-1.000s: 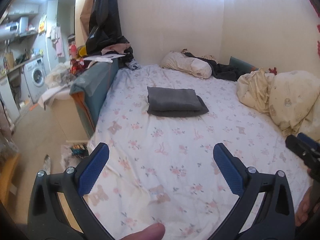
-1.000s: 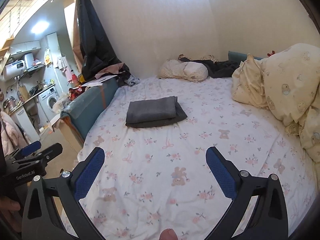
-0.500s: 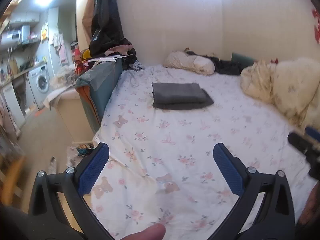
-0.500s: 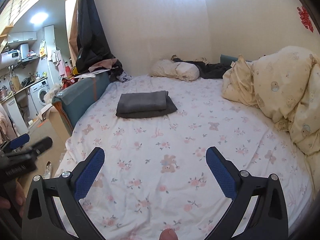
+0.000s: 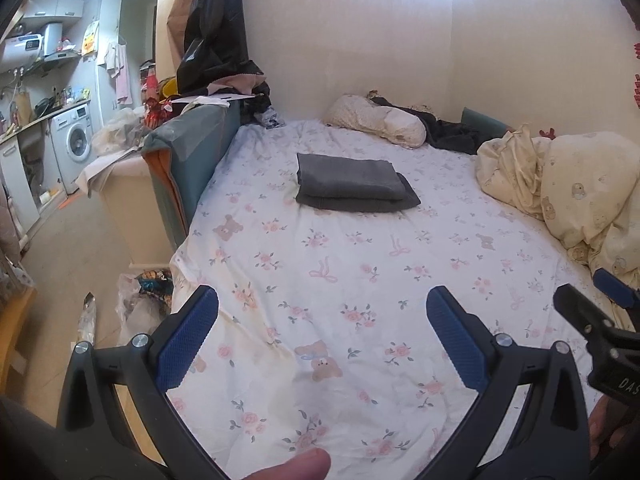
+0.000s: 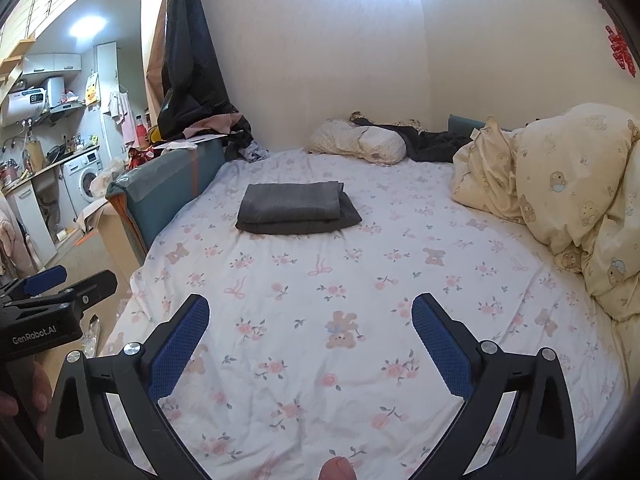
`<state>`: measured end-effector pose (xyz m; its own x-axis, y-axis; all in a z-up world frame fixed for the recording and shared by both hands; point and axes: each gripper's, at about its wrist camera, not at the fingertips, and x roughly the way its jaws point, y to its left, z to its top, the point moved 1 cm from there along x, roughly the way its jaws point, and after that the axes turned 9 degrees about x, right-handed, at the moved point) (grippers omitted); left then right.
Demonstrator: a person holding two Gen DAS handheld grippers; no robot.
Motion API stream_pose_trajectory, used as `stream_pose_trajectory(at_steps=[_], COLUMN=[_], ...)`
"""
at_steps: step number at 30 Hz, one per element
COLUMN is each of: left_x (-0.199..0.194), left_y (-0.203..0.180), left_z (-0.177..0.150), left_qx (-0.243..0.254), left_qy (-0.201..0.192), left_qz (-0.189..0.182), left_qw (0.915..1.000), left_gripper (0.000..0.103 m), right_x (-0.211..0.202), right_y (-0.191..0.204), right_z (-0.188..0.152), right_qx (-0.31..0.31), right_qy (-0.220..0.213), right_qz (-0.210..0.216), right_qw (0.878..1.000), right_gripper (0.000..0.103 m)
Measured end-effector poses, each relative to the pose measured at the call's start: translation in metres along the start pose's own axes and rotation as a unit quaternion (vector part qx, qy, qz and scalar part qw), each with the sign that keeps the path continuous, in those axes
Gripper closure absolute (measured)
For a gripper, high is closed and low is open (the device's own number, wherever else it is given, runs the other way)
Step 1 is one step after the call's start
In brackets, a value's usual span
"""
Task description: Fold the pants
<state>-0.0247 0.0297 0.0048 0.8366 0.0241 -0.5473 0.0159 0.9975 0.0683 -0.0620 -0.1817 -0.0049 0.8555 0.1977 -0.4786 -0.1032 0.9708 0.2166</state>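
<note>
The dark grey pants (image 5: 352,186) lie folded in a neat rectangular stack on the floral bed sheet (image 5: 360,280), far from both grippers; they also show in the right wrist view (image 6: 296,208). My left gripper (image 5: 322,320) is open and empty, held above the near part of the bed. My right gripper (image 6: 310,320) is open and empty, also above the near part of the bed. The right gripper shows at the right edge of the left wrist view (image 5: 600,312). The left gripper shows at the left edge of the right wrist view (image 6: 60,292).
A cream duvet (image 6: 568,196) is piled at the right side of the bed. A pillow (image 6: 360,142) and dark clothes (image 6: 432,140) lie by the far wall. A teal padded bed side (image 6: 168,180) with clutter stands left; beyond is a washing machine (image 6: 86,178).
Both grippers have shifted slightly over the near bed and stay open and empty. The folded pants have not moved on the sheet.
</note>
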Motion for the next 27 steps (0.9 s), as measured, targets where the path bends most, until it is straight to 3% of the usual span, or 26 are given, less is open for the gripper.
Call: stream_pose_trajectory(at_steps=[27], left_x=[-0.007], left_y=[-0.014], left_z=[0.003], left_qx=[0.031], left_qy=[-0.010], left_qz=[-0.015], left_qw=[0.9994], left_gripper=[0.000], right_x=[0.007], right_y=[-0.006], right_z=[-0.002], right_qx=[0.021], right_qy=[0.013], right_qz=[-0.006], right_qw=[1.000], right_gripper=[0.000])
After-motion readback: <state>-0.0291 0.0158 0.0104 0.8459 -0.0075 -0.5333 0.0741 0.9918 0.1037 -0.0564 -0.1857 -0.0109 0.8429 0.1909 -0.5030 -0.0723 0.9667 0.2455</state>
